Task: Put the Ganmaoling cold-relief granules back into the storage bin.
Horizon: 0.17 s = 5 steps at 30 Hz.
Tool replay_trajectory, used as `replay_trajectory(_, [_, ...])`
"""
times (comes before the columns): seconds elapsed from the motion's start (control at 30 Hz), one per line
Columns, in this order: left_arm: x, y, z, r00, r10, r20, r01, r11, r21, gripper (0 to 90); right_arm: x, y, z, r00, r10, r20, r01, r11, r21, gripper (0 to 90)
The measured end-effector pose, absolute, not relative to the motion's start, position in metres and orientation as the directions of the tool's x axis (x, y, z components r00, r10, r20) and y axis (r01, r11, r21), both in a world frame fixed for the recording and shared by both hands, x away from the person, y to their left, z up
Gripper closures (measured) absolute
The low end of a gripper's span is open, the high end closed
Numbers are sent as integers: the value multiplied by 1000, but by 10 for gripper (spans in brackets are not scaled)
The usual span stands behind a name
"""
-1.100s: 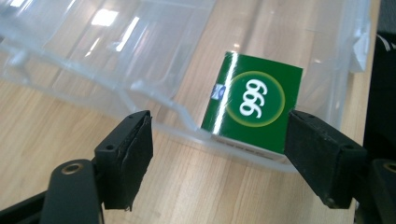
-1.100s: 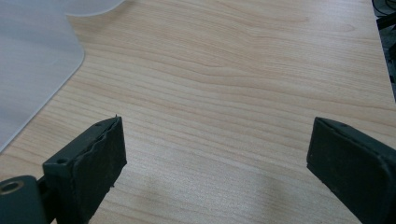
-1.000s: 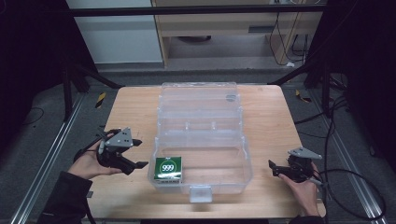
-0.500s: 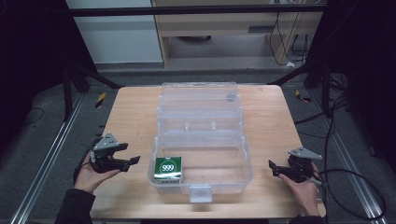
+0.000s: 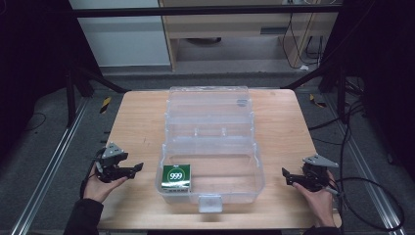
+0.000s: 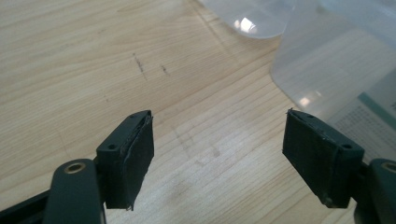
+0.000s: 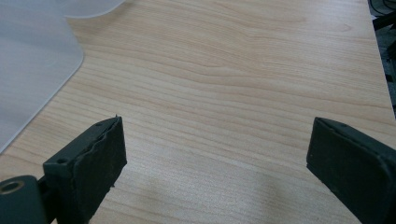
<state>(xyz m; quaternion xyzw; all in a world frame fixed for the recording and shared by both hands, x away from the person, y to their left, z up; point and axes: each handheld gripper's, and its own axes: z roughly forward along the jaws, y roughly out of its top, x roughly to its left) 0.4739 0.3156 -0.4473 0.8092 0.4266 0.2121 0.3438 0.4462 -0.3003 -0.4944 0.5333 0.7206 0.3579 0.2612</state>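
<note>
A clear plastic box (image 5: 257, 166) stands open in the middle of the wooden table, its lid laid back toward the far side. A green carton marked 999 (image 5: 176, 176) lies inside at the box's front left corner. My left gripper (image 5: 137, 168) is low over the table just left of the box and points at it, open with bare wood between its jaws (image 6: 217, 158). The box wall (image 6: 322, 60) and the carton (image 6: 369, 121) behind it show at the right of the left gripper view. My right gripper (image 5: 285, 174) rests right of the box, open and empty (image 7: 215, 158).
Bare wood lies on both sides of the box. A corner of the box (image 7: 32, 51) shows at the left of the right gripper view. Black frame bars and cables surround the table, and a cabinet stands beyond its far edge.
My left hand has sunk toward the table and drawn slightly left, away from the box. The right hand, the box and the carton have stayed put.
</note>
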Motion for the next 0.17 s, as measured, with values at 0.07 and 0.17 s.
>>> replay_trajectory(0.07, [475, 317, -450, 534, 844, 54, 556, -399, 729, 240, 446, -300, -495, -293, 956, 4, 583, 175, 794, 46])
replay_trajectory(0.17, [477, 319, -455, 524, 849, 66, 571, -408, 713, 239, 447, -300, -495, -289, 957, 8, 587, 171, 792, 44])
